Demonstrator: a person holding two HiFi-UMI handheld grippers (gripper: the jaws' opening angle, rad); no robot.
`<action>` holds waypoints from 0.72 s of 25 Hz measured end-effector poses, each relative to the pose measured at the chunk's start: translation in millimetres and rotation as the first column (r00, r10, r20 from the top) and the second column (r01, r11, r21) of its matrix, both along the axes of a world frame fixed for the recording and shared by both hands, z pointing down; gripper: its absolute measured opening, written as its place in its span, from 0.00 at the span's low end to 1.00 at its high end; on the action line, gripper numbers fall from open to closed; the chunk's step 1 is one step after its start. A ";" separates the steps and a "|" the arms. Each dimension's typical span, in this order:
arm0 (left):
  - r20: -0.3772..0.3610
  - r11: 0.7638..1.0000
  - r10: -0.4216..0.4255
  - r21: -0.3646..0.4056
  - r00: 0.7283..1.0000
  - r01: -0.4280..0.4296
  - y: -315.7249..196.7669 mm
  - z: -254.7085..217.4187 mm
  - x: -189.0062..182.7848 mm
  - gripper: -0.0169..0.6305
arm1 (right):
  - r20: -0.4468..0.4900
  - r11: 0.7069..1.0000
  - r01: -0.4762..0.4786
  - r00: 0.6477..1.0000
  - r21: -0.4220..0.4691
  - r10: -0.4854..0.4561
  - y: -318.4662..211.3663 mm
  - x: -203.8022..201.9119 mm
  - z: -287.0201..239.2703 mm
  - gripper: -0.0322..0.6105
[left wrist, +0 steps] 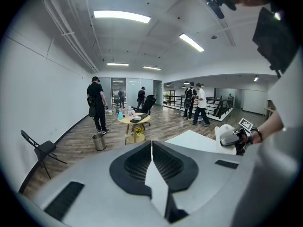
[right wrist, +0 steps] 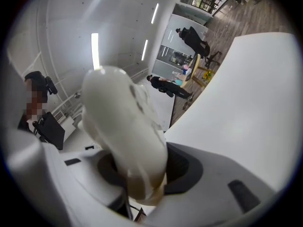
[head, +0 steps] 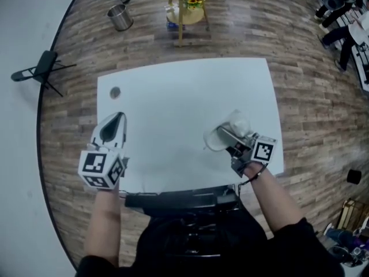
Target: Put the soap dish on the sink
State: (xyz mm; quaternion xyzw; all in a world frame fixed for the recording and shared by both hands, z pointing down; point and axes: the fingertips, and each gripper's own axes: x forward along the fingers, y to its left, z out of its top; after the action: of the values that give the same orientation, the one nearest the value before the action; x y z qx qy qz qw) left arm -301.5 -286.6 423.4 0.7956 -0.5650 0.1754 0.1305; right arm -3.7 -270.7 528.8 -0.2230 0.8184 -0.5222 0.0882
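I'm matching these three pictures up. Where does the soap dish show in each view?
Head view: soap dish right of centre, in the right hand-held gripper.
Left gripper view: soap dish far right, mid-height, small.
Right gripper view: soap dish large, left of centre, between the jaws.
Shared landmark: the white table.

Can't see the bottom end of the soap dish (right wrist: 124, 126), tucked down between the jaws. Can't tell what the tiny grey round thing (head: 115, 92) on the bench (head: 184, 85) is.

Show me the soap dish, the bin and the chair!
soap dish (right wrist: 123, 122): right gripper view, its white side.
bin (head: 120, 18): head view, its metal wall.
chair (head: 46, 61): head view, its dark panel.
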 end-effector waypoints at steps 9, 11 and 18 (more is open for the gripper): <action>0.022 1.000 0.022 0.005 1.000 -0.022 -15.6 1.8 15.9 0.05 | -0.023 1.000 0.018 1.000 -0.021 -0.019 -13.3 2.0 19.6 0.27; 0.023 1.000 0.023 -0.003 0.999 -0.023 -16.3 5.3 16.8 0.05 | -0.017 0.999 0.010 1.000 -0.038 -0.011 -15.2 0.5 25.9 0.27; 0.007 0.999 0.030 -0.031 1.000 -0.030 -22.2 11.5 14.8 0.05 | -0.005 0.995 0.009 1.000 -0.100 -0.010 -17.6 -10.5 47.7 0.27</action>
State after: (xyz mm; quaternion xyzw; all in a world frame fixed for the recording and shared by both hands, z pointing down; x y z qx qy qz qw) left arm -286.7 -308.7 434.8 0.8013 -0.5506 0.1891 0.1379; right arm -14.1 -288.3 576.4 -0.2247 0.7925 -0.5624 0.0724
